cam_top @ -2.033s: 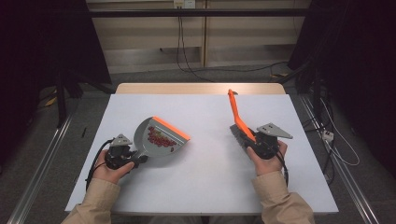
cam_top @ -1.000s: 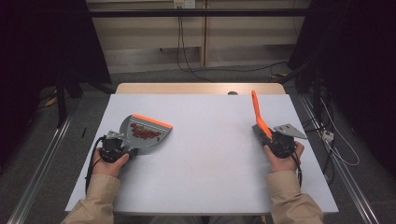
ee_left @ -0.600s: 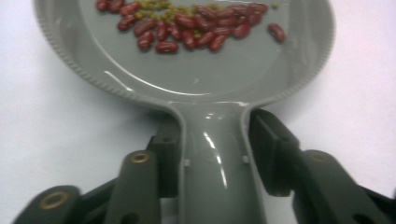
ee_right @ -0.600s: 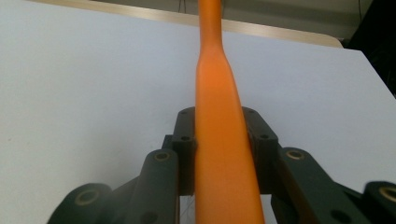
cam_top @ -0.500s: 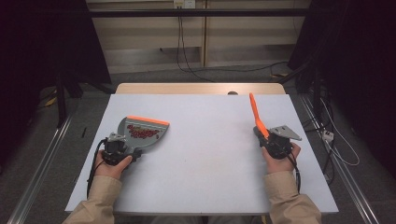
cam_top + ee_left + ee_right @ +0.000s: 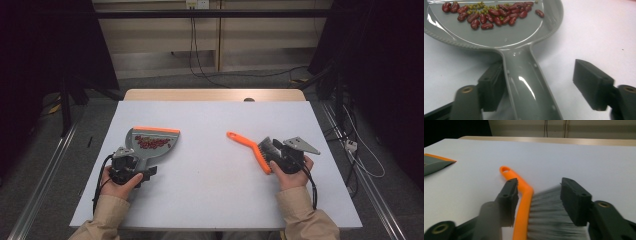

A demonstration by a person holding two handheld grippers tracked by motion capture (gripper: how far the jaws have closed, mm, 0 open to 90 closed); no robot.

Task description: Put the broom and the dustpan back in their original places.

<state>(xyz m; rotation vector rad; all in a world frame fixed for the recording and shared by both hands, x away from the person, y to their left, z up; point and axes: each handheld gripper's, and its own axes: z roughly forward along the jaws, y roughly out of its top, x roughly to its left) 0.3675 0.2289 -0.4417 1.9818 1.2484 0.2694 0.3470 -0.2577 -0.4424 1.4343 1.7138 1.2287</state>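
Item: dustpan (image 6: 150, 142), grey, beans (image 6: 491, 15) pooled ahead of my left gripper (image 6: 541, 87); its jaws have just been opening, handle between them, far pad clear

Item: brush (image 6: 252, 150), lying just left of my right gripper (image 6: 539, 202), jaws likewise just parting, slack about the bristles

Release step: I'd back both straight off, level, without nudging either

This looks like a lab or recording room: a plain white table (image 6: 215, 200) stands alone between black curtains (image 6: 45, 45), loose cables (image 6: 200, 65) trail over the grey floor (image 6: 45, 165) from a wall socket (image 6: 196, 4), with metal rails (image 6: 40, 175) alongside.
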